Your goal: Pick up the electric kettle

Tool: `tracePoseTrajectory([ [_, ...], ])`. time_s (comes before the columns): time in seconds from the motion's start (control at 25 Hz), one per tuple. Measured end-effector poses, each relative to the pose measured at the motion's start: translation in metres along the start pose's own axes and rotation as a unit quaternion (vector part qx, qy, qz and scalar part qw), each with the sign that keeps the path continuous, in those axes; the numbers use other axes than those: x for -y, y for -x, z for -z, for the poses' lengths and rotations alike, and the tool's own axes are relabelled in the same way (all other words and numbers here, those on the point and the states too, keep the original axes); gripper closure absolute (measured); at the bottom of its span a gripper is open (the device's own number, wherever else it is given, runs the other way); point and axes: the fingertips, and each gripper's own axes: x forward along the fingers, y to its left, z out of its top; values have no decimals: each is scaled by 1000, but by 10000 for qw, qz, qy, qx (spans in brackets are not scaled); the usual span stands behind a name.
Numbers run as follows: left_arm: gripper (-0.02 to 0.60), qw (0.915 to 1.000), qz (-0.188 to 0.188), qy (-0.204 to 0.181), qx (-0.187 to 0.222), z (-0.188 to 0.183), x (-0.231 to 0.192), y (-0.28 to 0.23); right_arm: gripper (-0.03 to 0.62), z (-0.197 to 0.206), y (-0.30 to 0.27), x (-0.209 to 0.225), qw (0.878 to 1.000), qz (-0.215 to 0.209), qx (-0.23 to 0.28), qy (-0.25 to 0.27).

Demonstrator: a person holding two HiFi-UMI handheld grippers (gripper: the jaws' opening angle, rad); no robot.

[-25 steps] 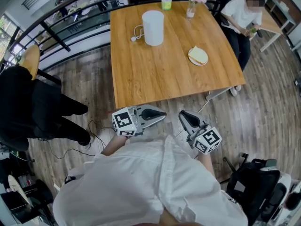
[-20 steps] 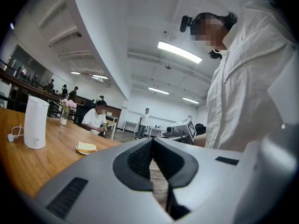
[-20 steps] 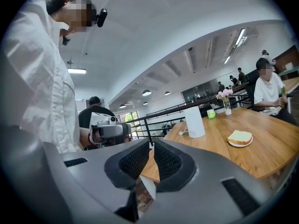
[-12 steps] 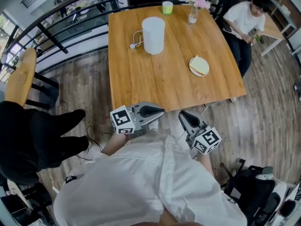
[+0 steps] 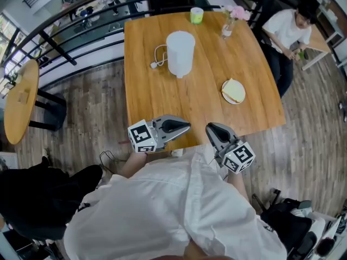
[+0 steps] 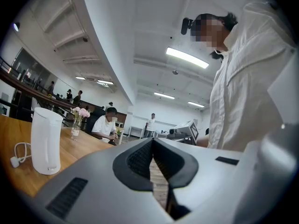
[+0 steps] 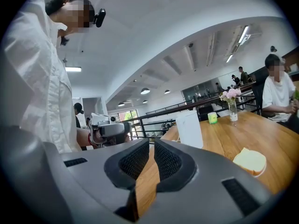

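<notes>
Electric kettle (image 5: 180, 53) upright on the far half of the counter (image 5: 157, 99), well ahead of both grippers.
Stands with long axis vertical, plug (image 5: 153, 65) at its left; lies beyond the left gripper (image 5: 186, 127) and right gripper (image 5: 211, 129), both roughly level at the near edge, tips angled toward each other, the left slightly nearer; fingers (image 6: 139, 158) of each closed together, empty.

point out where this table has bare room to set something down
Widest bare patch: the table near half, bordered by kettle, bread plate and the near edge. A smaller gap lies between flower vase and bread plate. Crowded: far edge, with green cup, vase and kettle.
</notes>
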Motion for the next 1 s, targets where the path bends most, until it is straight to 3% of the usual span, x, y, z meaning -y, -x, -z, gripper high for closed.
tracePoseTrajectory([
  [0.28,575,9999,-150,-12,68,-5,-48,17,576,-9,-47,26,9999,-108,-43,94],
  [0.6,575,9988,-476,70,43,2,-70,30,571,-6,-95,67,9988,-243,-289,322],
  [0.68,575,9983,-574,93,26,4,-74,31,540,-7,-107,79,9984,-297,-344,335],
  [0.84,575,9966,-815,119,83,2,-81,34,419,-6,-137,103,9972,-341,-556,367],
  [1.0,575,9956,-931,94,104,1,-79,33,382,-8,-169,123,9968,-166,-643,448],
])
